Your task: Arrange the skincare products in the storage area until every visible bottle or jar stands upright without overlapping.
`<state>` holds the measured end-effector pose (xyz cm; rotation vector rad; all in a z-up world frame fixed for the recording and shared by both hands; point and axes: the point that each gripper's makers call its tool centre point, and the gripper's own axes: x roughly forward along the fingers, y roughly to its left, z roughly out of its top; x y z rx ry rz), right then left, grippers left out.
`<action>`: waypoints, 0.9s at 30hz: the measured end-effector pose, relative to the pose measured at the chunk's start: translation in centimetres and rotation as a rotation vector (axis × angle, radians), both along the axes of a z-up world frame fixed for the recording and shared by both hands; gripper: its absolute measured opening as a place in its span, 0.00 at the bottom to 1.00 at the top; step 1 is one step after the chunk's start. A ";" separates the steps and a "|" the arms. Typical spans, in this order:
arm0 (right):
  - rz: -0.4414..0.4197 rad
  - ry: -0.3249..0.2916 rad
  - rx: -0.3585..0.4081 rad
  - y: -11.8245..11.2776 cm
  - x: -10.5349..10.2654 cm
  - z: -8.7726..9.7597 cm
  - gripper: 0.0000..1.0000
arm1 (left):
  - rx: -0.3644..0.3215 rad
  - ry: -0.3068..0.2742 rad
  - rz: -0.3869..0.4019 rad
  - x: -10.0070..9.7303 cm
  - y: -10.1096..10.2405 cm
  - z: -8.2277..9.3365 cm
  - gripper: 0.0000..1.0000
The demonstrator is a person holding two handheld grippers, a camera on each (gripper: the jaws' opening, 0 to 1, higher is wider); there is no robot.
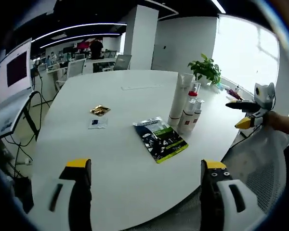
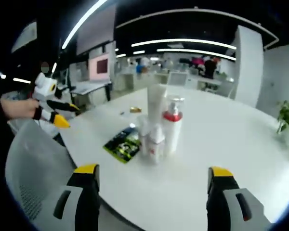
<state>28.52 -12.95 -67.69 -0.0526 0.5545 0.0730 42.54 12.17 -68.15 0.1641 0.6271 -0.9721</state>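
Several skincare pieces share the round white table [image 1: 135,110]: a tall white tube [image 2: 156,102], a red-collared pump bottle [image 2: 172,126] and small bottles [image 2: 151,139] stand clustered upright, touching, with a flat green sachet [image 1: 160,139] lying beside them. Both the left gripper [image 1: 147,180] and right gripper [image 2: 151,190] hover open and empty. Best approach slowly, spreading the crowded bottles apart without toppling the tube.

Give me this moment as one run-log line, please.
left gripper open, off table | right gripper open | bottles upright, clustered | green sachet flat
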 end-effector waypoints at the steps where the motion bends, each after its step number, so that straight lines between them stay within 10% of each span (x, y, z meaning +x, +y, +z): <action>1: 0.006 0.023 -0.034 -0.3 -0.2 -0.3 0.91 | -0.005 0.000 0.005 0.0 0.0 0.1 0.90; 27: -0.029 0.082 -0.073 -1.7 -0.9 -1.7 0.86 | -0.022 0.016 0.035 0.5 0.1 0.0 0.89</action>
